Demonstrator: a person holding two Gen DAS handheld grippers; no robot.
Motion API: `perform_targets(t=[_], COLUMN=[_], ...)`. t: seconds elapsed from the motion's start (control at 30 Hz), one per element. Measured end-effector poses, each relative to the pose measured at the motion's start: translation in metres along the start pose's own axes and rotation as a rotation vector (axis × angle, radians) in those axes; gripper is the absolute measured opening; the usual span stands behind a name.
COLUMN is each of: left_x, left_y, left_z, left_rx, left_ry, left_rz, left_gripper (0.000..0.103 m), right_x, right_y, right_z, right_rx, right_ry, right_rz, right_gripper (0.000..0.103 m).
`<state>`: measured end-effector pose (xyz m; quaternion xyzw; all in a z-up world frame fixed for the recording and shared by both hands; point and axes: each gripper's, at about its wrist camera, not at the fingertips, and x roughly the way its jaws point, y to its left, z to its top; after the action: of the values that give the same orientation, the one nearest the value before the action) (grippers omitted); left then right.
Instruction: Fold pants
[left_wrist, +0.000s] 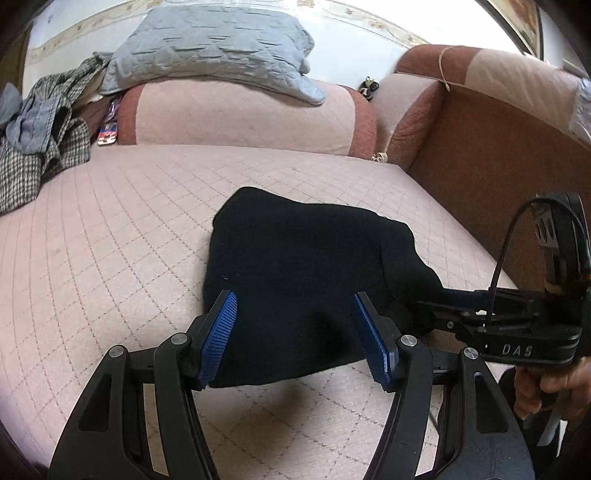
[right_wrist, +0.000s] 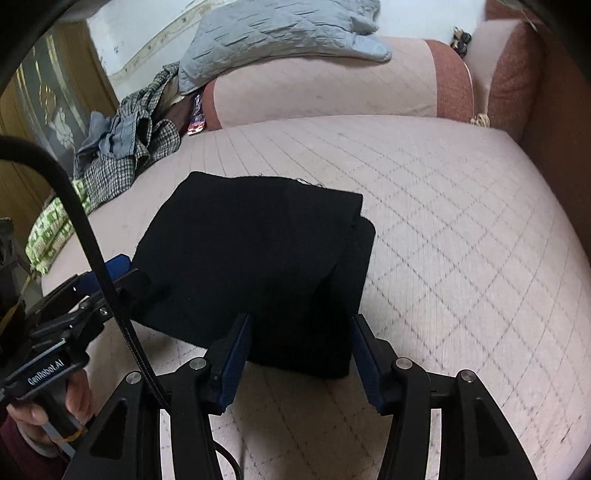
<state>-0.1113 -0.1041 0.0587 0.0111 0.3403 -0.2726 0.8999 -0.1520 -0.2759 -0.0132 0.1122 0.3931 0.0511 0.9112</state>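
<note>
Black pants (left_wrist: 306, 280) are lying folded on the pink quilted sofa seat (left_wrist: 122, 221). Behind the pants, a grey pillow (left_wrist: 210, 48) is sitting on the backrest w/ a houndstooth clothes pile (left_wrist: 40, 147) beside it. Left gripper (left_wrist: 295, 336) and right gripper (right_wrist: 301, 354) are both gaping wide around the pants' near edge, gripping nothing. Labels reading "DAS", "GenRobot.AI".

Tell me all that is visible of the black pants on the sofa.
The black pants are a soft, matte dark fabric, already folded into a compact, roughly square bundle with stacked layers showing at one edge. They lie flat on the pink quilted sofa seat. The left claw and the right claw both stand open at the near edge, fingers either side of the cloth; whether the pads touch it is unclear.
</note>
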Motion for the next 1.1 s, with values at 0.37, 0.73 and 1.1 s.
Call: perform_targets(t=[0.37, 0.73, 1.1], left_x=[0.008, 0.023, 0.007], left_y=[-0.026, -0.035, -0.011], left_z=[-0.006, -0.007, 0.013], left_rx=[0.072, 0.093, 0.030], left_ry=[0.023, 0.048, 0.002], left_rz=[-0.075, -0.127, -0.124], left_gripper=[0.064, 0.064, 0.064], right_x=[0.005, 0.016, 0.025], right_y=[-0.013, -0.016, -0.026], right_z=[0.044, 0.055, 0.051], right_rx=[0.075, 0.073, 0.048], right_ry=[-0.084, -0.128, -0.067], right_rz=[0.051, 0.043, -0.001], right_gripper=[0.052, 0.010, 0.006])
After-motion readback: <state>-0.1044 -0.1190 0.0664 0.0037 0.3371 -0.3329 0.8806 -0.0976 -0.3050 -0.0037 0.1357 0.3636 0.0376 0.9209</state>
